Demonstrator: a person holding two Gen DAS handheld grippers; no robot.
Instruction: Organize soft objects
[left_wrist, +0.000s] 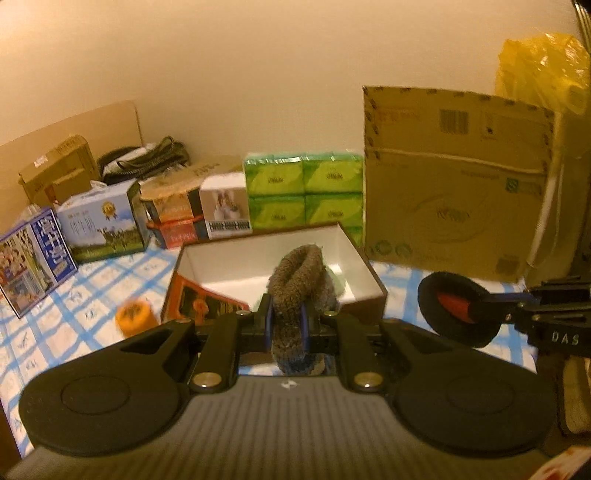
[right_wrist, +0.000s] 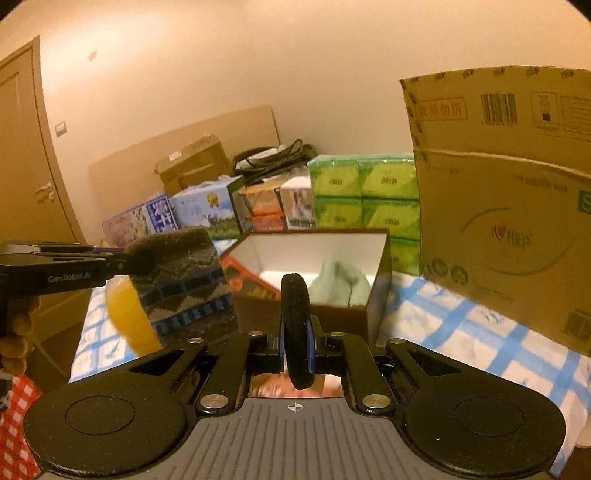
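Blue-and-white checked cloth (right_wrist: 461, 325) covers the tabletop, with cartons lined up along a cream wall. An open brown shoebox with a white inside (right_wrist: 376, 280) sits mid-table, a pale green soft cloth (right_wrist: 340, 282) lying in it. The left claw (left_wrist: 287, 325) is clamped on a fuzzy brown-grey knitted sock with blue patterned bands (right_wrist: 184, 280), held in the air near the box. The right claw (right_wrist: 295, 341) pinches a flat round black pad with a red centre (left_wrist: 456, 308), also held aloft beside the box.
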